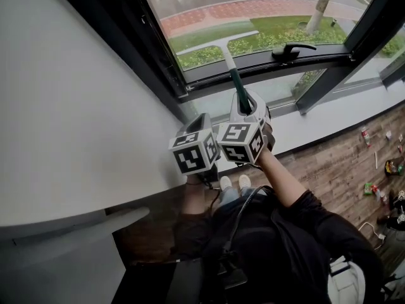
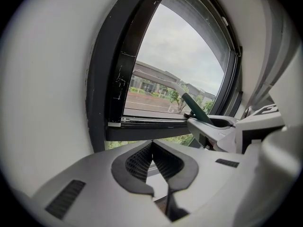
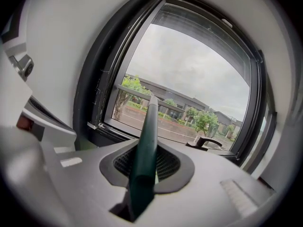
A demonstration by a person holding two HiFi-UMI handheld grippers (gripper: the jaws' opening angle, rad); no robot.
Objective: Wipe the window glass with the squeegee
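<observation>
The squeegee has a dark green handle and a white blade that lies against the lower part of the window glass. My right gripper is shut on the handle, which runs up between its pads toward the pane in the right gripper view. My left gripper hangs just left of it, below the window frame's corner. It is shut with nothing in it. From the left gripper view the squeegee handle and right gripper show at the right.
A black window latch sits on the lower frame, right of the blade. A grey wall fills the left side. A light sill runs below the frame. Wooden floor with scattered litter lies at the right.
</observation>
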